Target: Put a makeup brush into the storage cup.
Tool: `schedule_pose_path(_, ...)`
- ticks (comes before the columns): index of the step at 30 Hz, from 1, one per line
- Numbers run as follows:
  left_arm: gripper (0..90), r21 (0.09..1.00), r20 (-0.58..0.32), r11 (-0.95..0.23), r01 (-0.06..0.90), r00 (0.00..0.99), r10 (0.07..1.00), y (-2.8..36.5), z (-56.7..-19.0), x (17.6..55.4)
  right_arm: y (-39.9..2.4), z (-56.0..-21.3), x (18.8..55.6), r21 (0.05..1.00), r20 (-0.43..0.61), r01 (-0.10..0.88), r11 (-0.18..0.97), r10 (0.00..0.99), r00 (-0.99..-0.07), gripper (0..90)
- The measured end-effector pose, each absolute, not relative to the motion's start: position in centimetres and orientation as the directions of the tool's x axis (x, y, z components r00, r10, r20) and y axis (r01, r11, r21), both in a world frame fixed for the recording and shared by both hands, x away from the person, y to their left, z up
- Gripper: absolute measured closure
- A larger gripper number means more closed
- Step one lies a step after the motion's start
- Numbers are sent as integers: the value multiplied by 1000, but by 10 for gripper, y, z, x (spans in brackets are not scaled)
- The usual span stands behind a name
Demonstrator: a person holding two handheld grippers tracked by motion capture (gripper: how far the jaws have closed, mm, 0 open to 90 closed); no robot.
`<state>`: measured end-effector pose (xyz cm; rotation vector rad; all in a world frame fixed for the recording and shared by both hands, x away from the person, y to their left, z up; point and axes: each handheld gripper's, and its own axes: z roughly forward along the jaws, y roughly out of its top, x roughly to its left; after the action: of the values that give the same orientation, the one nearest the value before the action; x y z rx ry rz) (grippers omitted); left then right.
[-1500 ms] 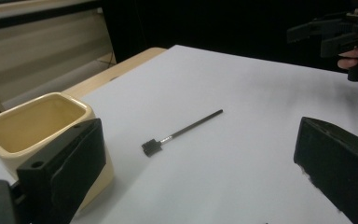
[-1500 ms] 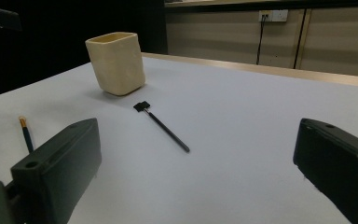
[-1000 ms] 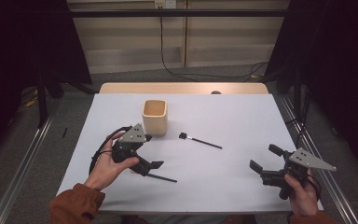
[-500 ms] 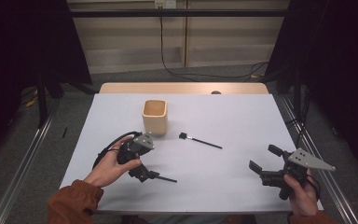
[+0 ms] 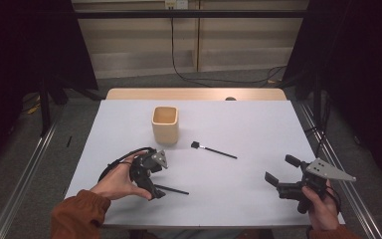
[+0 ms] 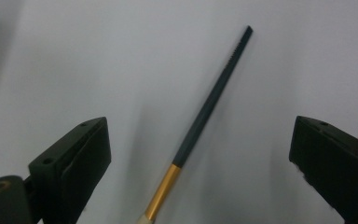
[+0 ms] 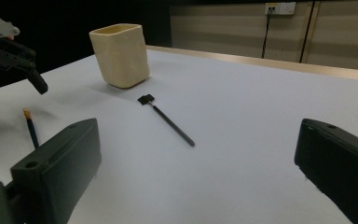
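Observation:
A dark-handled brush [image 5: 172, 189] with a gold ferrule lies flat on the white table [image 5: 238, 124]. My left gripper [image 5: 150, 188] points down over the brush's ferrule end. In the left gripper view the brush handle [image 6: 209, 100] runs up between the wide-apart jaws of the open left gripper [image 6: 200, 154], touching neither. A smaller black brush [image 5: 214, 150] lies mid-table, right of a beige square cup [image 5: 165, 124]. My right gripper [image 5: 281, 169] rests open near the front right, holding nothing. In the right gripper view, the cup [image 7: 120, 55] and small brush [image 7: 168, 119] lie ahead of the right gripper [image 7: 200, 163].
The table's far edge is a wooden strip [image 5: 194, 93]. Metal rails [image 5: 25, 169] run along the floor on both sides. The left gripper's cable [image 5: 117, 162] loops on the table beside the hand.
The left gripper has tipped downward and shifted slightly right and toward the front, over the brush's ferrule end. The right gripper has stayed put.

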<state>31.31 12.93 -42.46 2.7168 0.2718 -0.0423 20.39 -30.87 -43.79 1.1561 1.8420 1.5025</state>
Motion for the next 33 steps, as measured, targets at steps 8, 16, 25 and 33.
schedule_pose_path(8,269,353,-49,-926,132,991,123,132,-428,314,-308,-438,204,952,135,305,36,844,-520,0)
schedule_pose_path(16,442,327,-46,-937,122,993,113,131,-432,318,-308,-438,204,951,134,308,39,842,-523,0)
schedule_pose_path(25,574,289,-47,-950,120,993,111,131,-435,320,-307,-438,204,952,133,304,40,840,-526,0)
schedule_pose_path(33,613,257,-36,-962,98,995,91,129,-441,320,-307,-438,204,951,132,305,41,840,-526,0)
